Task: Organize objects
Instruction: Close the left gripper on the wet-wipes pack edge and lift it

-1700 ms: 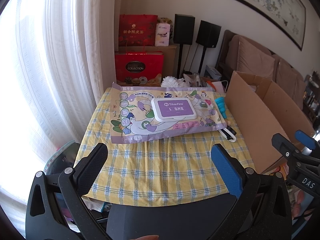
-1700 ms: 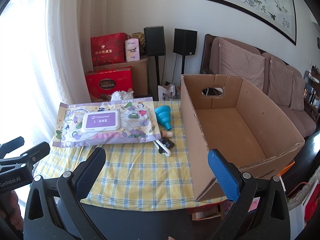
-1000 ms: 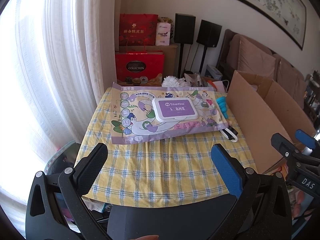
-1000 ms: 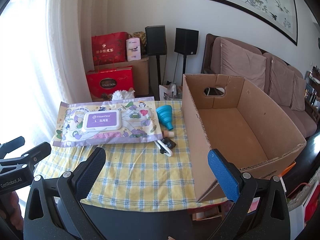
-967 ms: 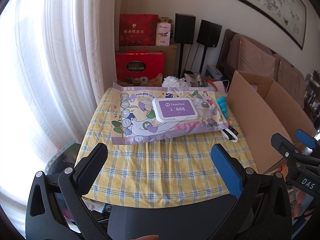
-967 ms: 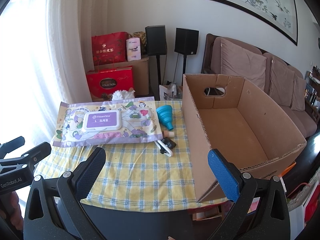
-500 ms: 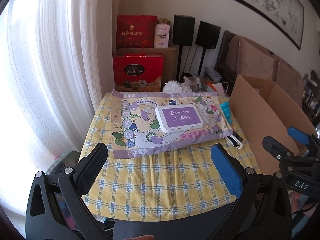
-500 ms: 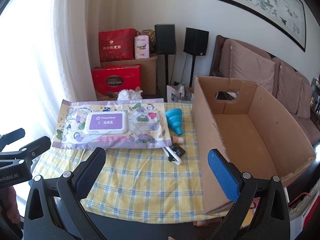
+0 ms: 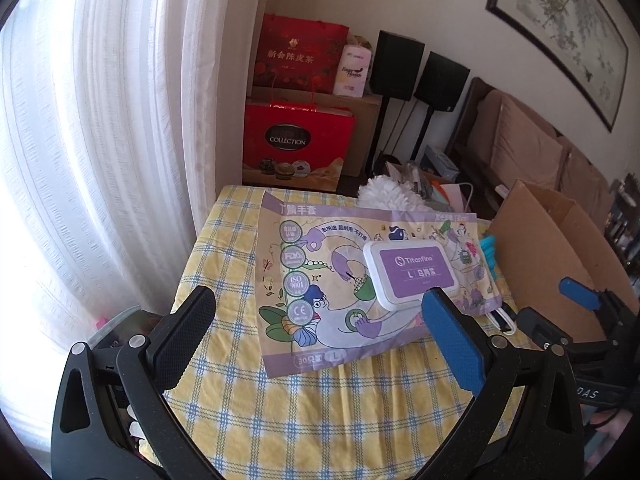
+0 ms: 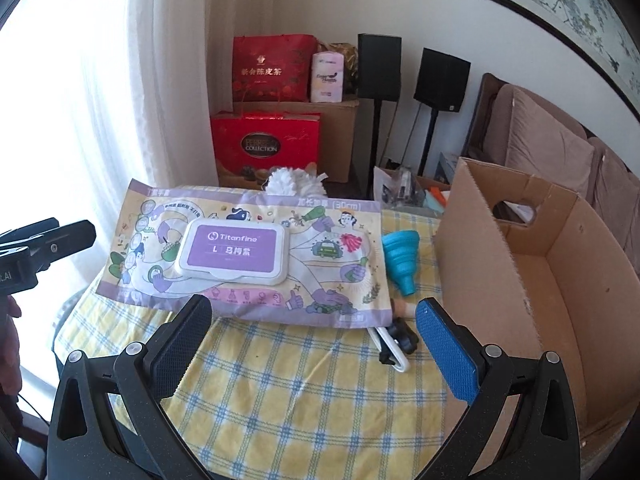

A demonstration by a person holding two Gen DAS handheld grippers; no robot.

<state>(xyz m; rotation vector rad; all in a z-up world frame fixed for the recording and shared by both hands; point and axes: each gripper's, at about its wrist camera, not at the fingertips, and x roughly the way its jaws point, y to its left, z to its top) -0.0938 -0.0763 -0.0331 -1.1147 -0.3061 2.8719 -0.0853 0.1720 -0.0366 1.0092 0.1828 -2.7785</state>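
Both grippers stood spread wide with nothing between their pads. The left gripper [image 9: 318, 322] hovered over the near edge of the yellow checked tablecloth [image 9: 320, 408], its black finger [image 9: 186, 334] over bare cloth and its blue finger [image 9: 450, 340] overlapping the near right corner of the large flat glove pack [image 9: 360, 292] as seen from that camera; whether the pad touched the pack could not be told. The pack lay just ahead of the fingers, its white-rimmed purple lid [image 9: 412, 272] slightly beyond the blue pad. The right gripper [image 10: 312, 344] was likewise released, with the pack's near edge [image 10: 248, 264] just ahead of and between its fingers. Just inside the blue finger [image 10: 446, 352] lay a small black item with a white loop [image 10: 394, 342], partly tucked under the pack's corner. Farther ahead of that finger, beside the pack, a blue collapsible funnel [image 10: 402, 258] lay on its side, its narrow end pointing back toward the gripper. To the outside of the blue finger stood an open cardboard box [image 10: 560, 304], well apart from the pack, its near wall close beside that finger. A white fluffy duster head [image 10: 294, 182] showed beyond the pack's far edge. The left gripper's tips also appeared at the left margin of the right wrist view.
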